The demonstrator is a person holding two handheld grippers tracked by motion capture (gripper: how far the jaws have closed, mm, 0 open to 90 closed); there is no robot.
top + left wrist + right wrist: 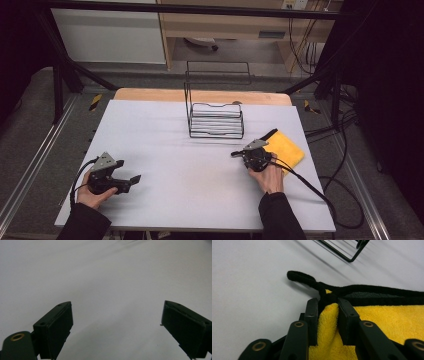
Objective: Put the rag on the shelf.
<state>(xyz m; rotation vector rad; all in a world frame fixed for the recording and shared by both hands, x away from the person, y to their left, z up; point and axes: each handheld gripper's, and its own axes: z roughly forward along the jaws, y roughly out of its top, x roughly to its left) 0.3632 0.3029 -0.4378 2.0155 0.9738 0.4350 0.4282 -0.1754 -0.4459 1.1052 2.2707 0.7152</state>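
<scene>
A yellow cloth (pixel 289 148) with black trim lies on the right of the white table (pixel 175 150). My right gripper (pixel 263 150) is at its near left corner. In the right gripper view the two jaws pinch a raised fold of the yellow cloth (pixel 387 322) between them, so my right gripper (pixel 327 303) is shut on it, just behind the black hanging loop (pixel 299 277). My left gripper (pixel 132 182) rests low over the table's left front, held by a hand. Its jaws stand wide apart with nothing but bare tabletop between them, so my left gripper (pixel 116 312) is open.
A black wire rack (pixel 216 120) stands at the middle back of the table, a little left of the cloth; its corner (pixel 352 252) shows beyond the right gripper. Cables trail off the table's right side. Dark frame posts flank the table.
</scene>
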